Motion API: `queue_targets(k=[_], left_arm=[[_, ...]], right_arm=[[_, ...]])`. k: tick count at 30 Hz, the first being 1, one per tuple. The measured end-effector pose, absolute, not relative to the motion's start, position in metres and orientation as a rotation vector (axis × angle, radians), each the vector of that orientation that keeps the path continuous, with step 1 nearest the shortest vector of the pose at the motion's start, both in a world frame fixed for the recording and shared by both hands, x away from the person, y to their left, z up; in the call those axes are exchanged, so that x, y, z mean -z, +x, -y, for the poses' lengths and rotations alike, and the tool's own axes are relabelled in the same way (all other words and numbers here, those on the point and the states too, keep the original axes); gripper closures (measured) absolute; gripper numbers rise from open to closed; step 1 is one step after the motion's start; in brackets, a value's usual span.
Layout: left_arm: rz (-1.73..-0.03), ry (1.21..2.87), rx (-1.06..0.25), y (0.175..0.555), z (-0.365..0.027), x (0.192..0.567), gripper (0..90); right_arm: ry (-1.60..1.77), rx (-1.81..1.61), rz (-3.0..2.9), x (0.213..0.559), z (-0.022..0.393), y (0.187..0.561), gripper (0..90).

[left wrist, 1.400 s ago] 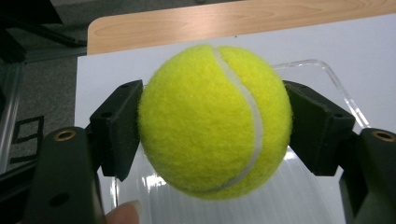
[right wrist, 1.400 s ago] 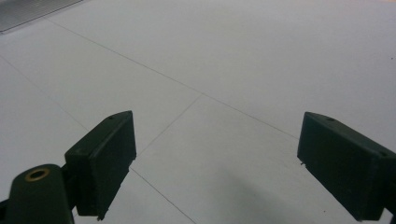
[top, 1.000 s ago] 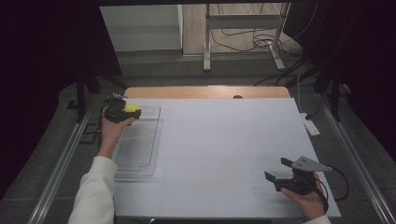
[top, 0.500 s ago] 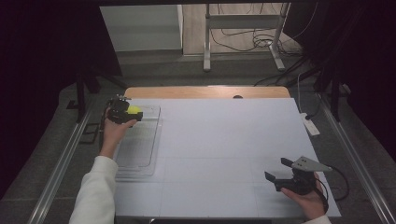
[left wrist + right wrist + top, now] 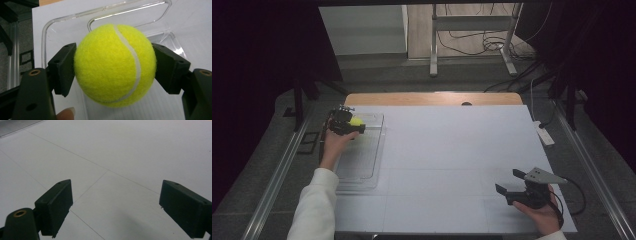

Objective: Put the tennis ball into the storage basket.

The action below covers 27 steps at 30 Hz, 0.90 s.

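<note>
Fuzzy yellow-green tennis ball (image 5: 115,65), round with a pale curved seam, pinched between the flat black pads of the left tongs (image 5: 113,68), just above the far end of a clear plastic tray (image 5: 160,10) with rounded corners and glossy rim. Tray along the left edge of the smooth white surface (image 5: 452,150). Right tongs (image 5: 511,183) spread wide and holding nothing, low over the matte surface, well away from the tray.
</note>
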<state>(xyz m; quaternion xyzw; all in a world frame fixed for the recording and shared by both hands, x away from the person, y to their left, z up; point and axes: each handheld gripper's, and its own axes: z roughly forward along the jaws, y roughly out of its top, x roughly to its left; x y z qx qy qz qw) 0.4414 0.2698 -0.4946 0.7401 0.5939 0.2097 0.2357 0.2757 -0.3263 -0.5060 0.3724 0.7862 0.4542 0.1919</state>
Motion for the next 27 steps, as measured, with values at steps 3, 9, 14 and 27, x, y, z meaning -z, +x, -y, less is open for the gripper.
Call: queue_targets(k=[3,9,14,27], left_arm=[[-1.625,2.053,-0.58,0.442,-0.268,0.496,26.7],[-1.625,2.075,-0.585,0.444,-0.264,0.499,26.6],[-1.64,2.093,-0.583,0.446,-0.264,0.501,26.6],[-1.65,2.138,-0.622,0.448,-0.26,0.506,26.3]], right_arm=[[1.045,-1.274,-2.207,0.506,0.326,0.276,12.1],[1.046,-1.272,-2.208,0.506,0.326,0.276,12.2],[1.046,-1.272,-2.208,0.506,0.326,0.276,12.1],[1.05,-1.268,-2.212,0.507,0.326,0.276,12.2]])
